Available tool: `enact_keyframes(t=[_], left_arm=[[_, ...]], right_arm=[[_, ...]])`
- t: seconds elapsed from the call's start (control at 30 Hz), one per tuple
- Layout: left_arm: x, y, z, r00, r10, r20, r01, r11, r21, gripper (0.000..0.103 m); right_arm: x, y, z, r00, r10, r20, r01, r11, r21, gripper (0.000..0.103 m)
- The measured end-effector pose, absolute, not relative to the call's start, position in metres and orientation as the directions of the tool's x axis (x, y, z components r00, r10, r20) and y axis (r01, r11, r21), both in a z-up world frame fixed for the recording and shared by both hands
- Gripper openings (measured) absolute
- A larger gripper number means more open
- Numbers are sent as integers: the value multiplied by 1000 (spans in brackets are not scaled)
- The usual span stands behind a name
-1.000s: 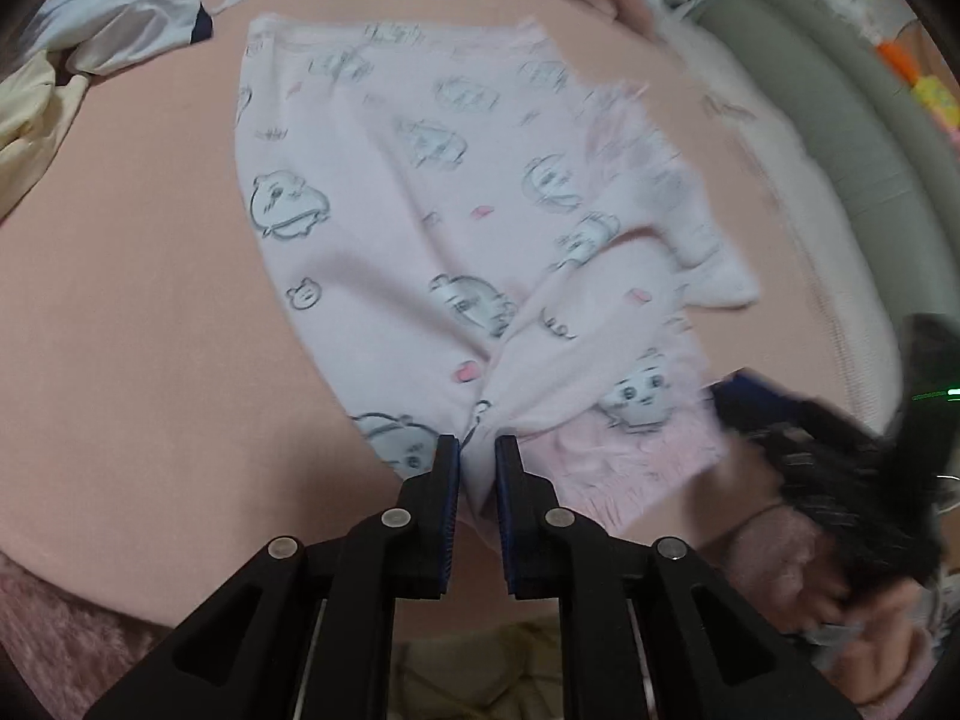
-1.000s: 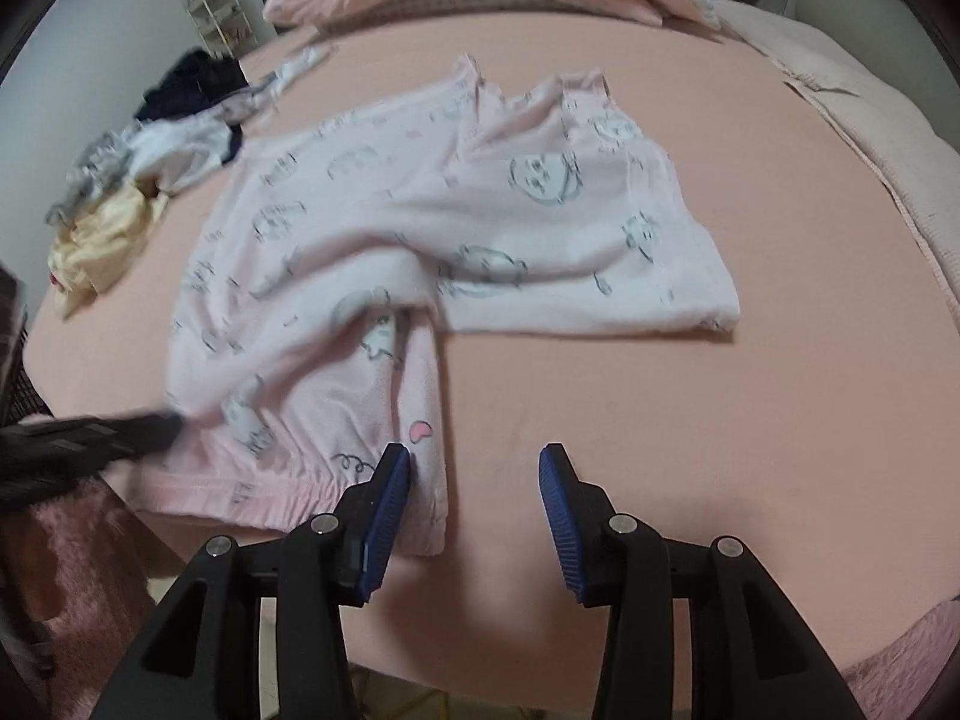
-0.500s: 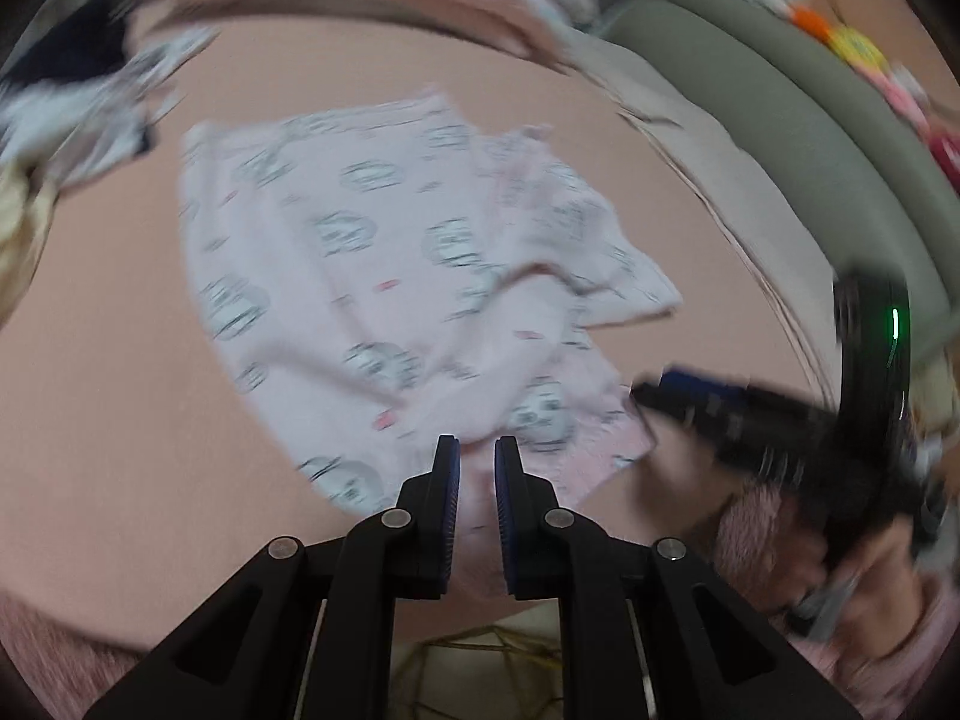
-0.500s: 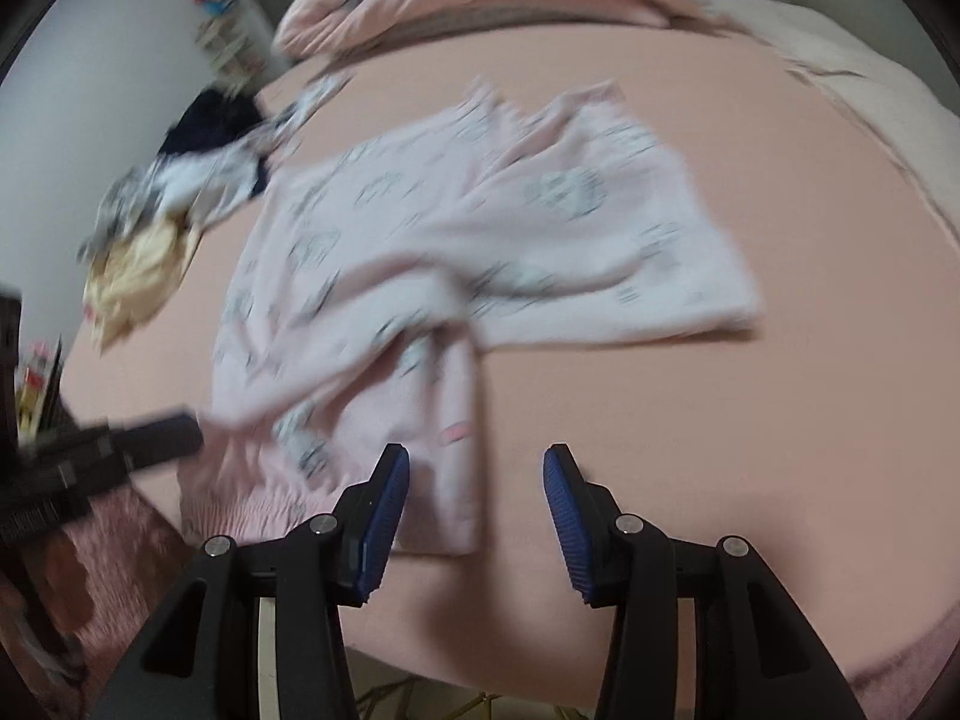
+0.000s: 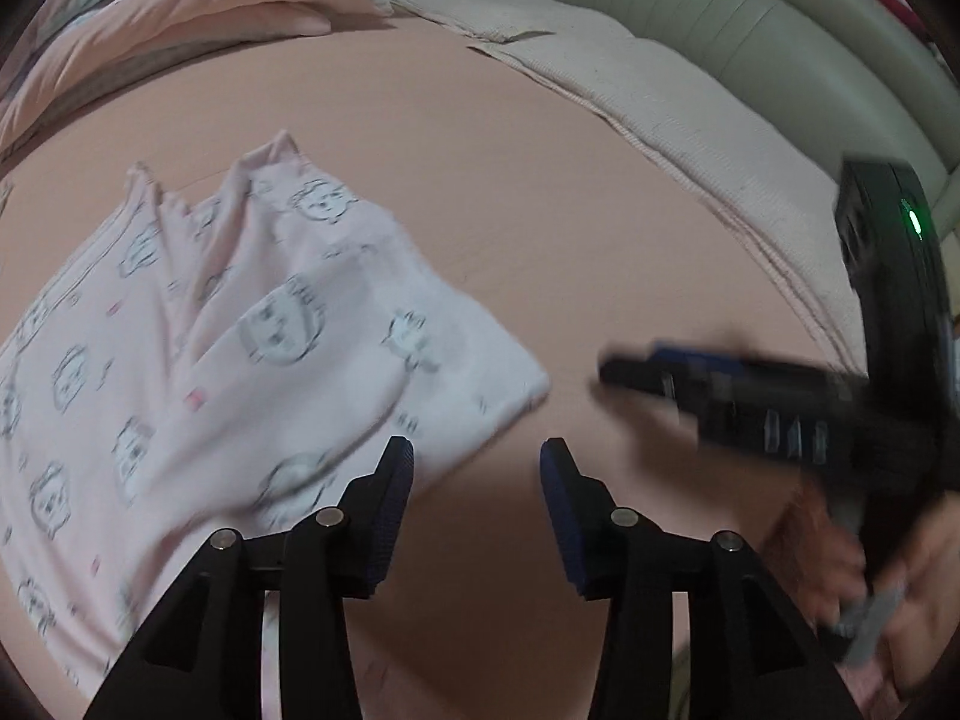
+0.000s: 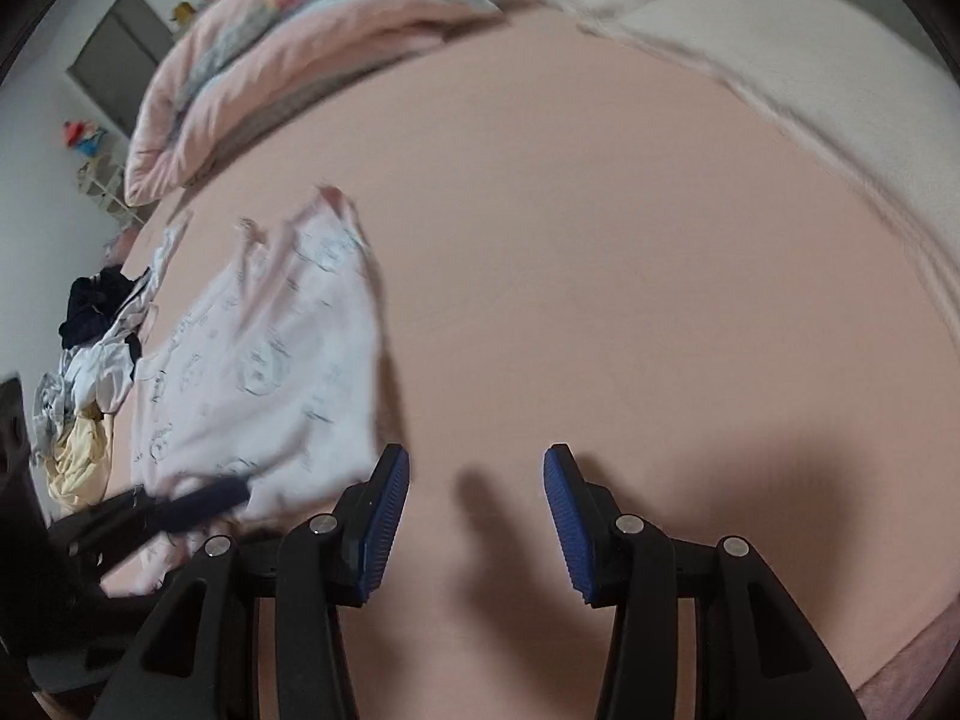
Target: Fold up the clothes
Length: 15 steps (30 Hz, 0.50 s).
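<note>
On the wide peach-pink bed sheet (image 5: 540, 192), a pale pink cotton garment printed with grey cartoon faces (image 5: 252, 348) is lying partly folded, its upper layer doubled across itself and its rumpled collar end pointing toward the bolster. In the left wrist view the left gripper (image 5: 477, 468) is hovering just beside the garment's near corner, its blue ribbed pads spread apart and gripping nothing. The right gripper (image 6: 477, 474) is hanging over bare sheet to the right of the cloth, its pads likewise standing wide and empty; its blurred black body is showing across the left camera's right side.

The step in hand looks like picking a fresh grasp for the next fold. To do it well, each gripper should be closing on a single clean edge at a corner, not a bunched handful, and both should be lifting together so the layer is travelling flat and its edges are meeting squarely.

The fabric is reading as thin, soft and limp, holding shallow creases and likely to be sagging between two pinch points. The sheet beneath is smooth and taut. A padded pink and grey quilt (image 6: 282, 54) is lying along the far side, and a heap of dark, white and yellow clothes (image 6: 90, 372) is sitting well apart at the left.
</note>
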State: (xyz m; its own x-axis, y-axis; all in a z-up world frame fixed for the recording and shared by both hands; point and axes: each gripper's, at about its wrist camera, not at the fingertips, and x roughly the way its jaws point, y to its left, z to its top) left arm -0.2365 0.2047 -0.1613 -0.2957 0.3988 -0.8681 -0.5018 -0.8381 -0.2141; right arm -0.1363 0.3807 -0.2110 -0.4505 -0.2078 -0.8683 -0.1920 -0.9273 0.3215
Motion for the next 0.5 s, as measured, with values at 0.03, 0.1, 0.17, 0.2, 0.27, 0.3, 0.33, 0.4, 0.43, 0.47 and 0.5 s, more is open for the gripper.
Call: enact_keyframes(t=[0.03,0.1,0.17,0.2,0.27,0.3,0.33,0.4,0.43,0.47,0.5], left_arm=[[-238,209,-165,-297,395,-869,-502,-839,-210,41],[-243,216,-174,-293,379,-878,-497,-845,-199,41],[-249,221,-183,-283,358,-890,-471,-860,-196,31],[-252,222,-187,-282,349,-894,-454,-869,-196,19],[-255,216,-186,-285,368,-885,-410,-881,-235,7],[-257,208,-184,-278,408,-870,-379,-879,-291,6],[-258,198,-179,-283,443,-851,-355,-873,-336,5],[-258,174,-164,-313,499,-808,-316,-857,-407,5],[-257,159,-154,-339,518,-786,-302,-851,-430,5],[-256,143,-143,-362,531,-766,-290,-845,-448,5],[-257,126,-133,-387,538,-749,-276,-842,-463,5]], right_arm=[[-136,380,-215,-433,-210,-877,-186,-931,315,46],[-136,376,-217,-419,-205,-885,-161,-942,295,46],[-138,371,-215,-417,-196,-888,-141,-951,276,46],[-141,370,-217,-412,-194,-890,-153,-949,278,46],[-145,370,-220,-402,-191,-895,-173,-944,280,46],[-147,368,-220,-402,-188,-896,-175,-945,277,46],[-149,366,-219,-402,-186,-896,-175,-945,275,46],[-153,357,-217,-394,-209,-895,-147,-947,286,46],[-156,353,-215,-388,-224,-894,-132,-947,294,46],[-161,346,-213,-382,-230,-895,-112,-950,292,46],[-166,340,-210,-376,-237,-896,-92,-952,291,46]])
